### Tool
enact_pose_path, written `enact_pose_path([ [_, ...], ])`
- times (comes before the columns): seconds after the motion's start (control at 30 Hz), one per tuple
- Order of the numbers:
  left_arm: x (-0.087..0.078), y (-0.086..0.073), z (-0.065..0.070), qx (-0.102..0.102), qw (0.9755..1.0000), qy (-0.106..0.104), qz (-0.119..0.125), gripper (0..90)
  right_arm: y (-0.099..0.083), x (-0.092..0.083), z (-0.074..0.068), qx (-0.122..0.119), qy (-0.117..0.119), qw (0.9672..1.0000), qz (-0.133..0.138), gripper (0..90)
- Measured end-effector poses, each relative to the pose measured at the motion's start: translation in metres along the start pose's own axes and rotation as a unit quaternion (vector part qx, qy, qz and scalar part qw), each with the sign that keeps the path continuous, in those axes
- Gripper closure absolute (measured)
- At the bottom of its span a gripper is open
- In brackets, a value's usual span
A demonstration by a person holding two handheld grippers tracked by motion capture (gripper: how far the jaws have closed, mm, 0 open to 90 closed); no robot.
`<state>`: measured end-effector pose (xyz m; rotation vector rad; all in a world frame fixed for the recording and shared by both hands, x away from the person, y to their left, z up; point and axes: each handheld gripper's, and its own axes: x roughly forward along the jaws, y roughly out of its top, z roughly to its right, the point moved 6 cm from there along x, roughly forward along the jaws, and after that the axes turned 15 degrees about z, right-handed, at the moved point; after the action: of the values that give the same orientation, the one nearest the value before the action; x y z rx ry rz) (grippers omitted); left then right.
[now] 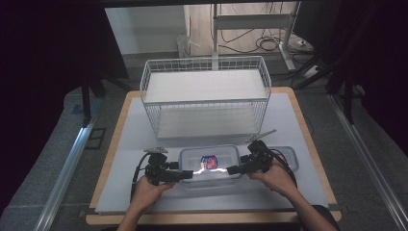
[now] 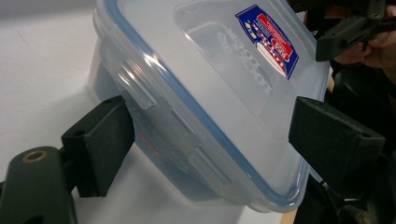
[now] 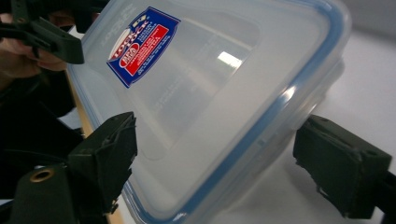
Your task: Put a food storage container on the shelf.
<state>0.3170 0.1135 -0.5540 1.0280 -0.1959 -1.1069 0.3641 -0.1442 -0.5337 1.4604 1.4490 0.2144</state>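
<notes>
While your left gripper (image 1: 186, 175) and right gripper (image 1: 232, 169) straddle the lidded container (image 1: 210, 163) at nine and three o'clock, jaws spread, the lift remains undone.

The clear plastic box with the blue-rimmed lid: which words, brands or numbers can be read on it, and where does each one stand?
"LOCK & LOCK": brand on the red, white and blue sticker on the lid of the clear plastic box.
"LOCK & LOCK": embossed in the lid beside the sticker, faint, seen upside down in the left gripper view.
Smaller lines on the sticker: too small and blurred to read.
No numbers can be read.
</notes>
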Motion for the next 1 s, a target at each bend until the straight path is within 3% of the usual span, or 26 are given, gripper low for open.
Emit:
enact_pose_path([
  [0.1, -0.002, -0.001, 0.002, 0.002, 1.0000, 0.000, 0.002, 16.7, -0.001, -0.002, -0.002, 0.006, -0.002, 1.0000, 0.000, 16.8],
  [0.17, -0.007, 0.000, 0.002, -0.008, 0.9999, 0.000, 0.011, 24.9, -0.003, -0.005, -0.004, 0.005, 0.000, 1.0000, 0.005, 20.7],
  [0.2, -0.010, 0.000, 0.002, -0.010, 0.9998, -0.003, 0.018, 24.9, -0.003, -0.005, -0.004, 0.005, 0.000, 1.0000, 0.005, 20.7],
  [0.3, -0.015, -0.001, 0.005, -0.002, 0.9995, -0.006, 0.031, 32.8, -0.004, -0.015, -0.006, 0.009, 0.002, 0.9996, 0.028, 31.2],
  [0.43, -0.018, -0.004, 0.010, 0.006, 0.9993, 0.001, 0.038, 34.1, -0.005, -0.019, -0.006, 0.017, 0.009, 0.9990, 0.040, 36.3],
  [0.57, -0.023, -0.008, 0.013, -0.003, 0.9990, -0.002, 0.044, 39.7, -0.007, -0.026, -0.004, 0.043, 0.027, 0.9971, 0.058, 46.0],
  [0.7, -0.025, -0.009, 0.015, -0.006, 0.9988, -0.003, 0.050, 42.2, -0.009, -0.029, -0.005, 0.045, 0.032, 0.9964, 0.064, 47.6],
  [0.87, -0.028, -0.010, 0.016, -0.026, 0.9981, -0.007, 0.055, 46.4, -0.011, -0.031, -0.007, 0.053, 0.032, 0.9954, 0.074, 50.2],
  [1.0, -0.028, -0.010, 0.018, -0.027, 0.9981, 0.003, 0.056, 46.9, -0.012, -0.033, -0.006, 0.060, 0.039, 0.9943, 0.079, 51.5],
])
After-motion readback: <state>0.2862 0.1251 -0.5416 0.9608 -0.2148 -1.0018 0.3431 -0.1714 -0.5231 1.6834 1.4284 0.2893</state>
